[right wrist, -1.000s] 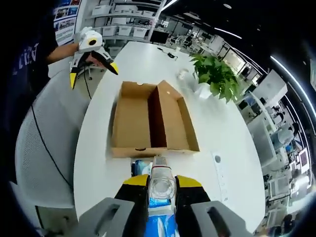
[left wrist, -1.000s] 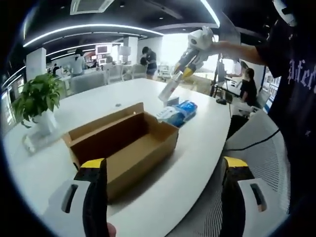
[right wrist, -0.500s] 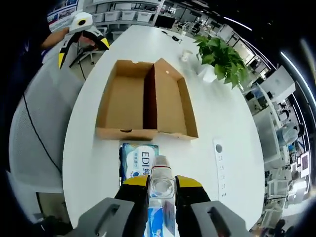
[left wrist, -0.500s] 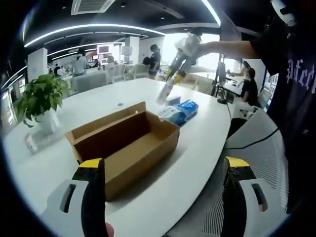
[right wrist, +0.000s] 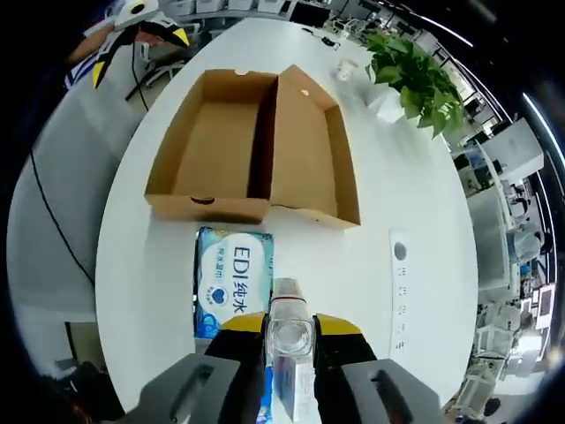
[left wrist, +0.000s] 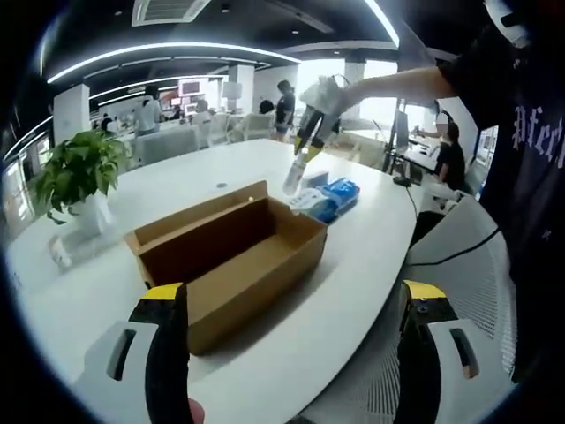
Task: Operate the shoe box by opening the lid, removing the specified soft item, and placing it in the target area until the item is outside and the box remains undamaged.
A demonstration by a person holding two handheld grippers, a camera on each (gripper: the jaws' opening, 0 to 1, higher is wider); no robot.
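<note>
The shoe box (right wrist: 256, 146) stands open and empty on the white table (right wrist: 415, 177), the blue soft pack (right wrist: 231, 281) lying flat just beside it, judged light, pliable and best pinched at an edge; left gripper (left wrist: 291, 353) spread wide, right gripper (right wrist: 289, 340) clamping a clear bottle (right wrist: 289, 331).

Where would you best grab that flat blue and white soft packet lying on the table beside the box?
Probably across the narrow width of the flat blue and white soft packet, coming straight down from above: it lies flat on the white table, both long edges are free, and the brown cardboard box blocks one short end.
</note>
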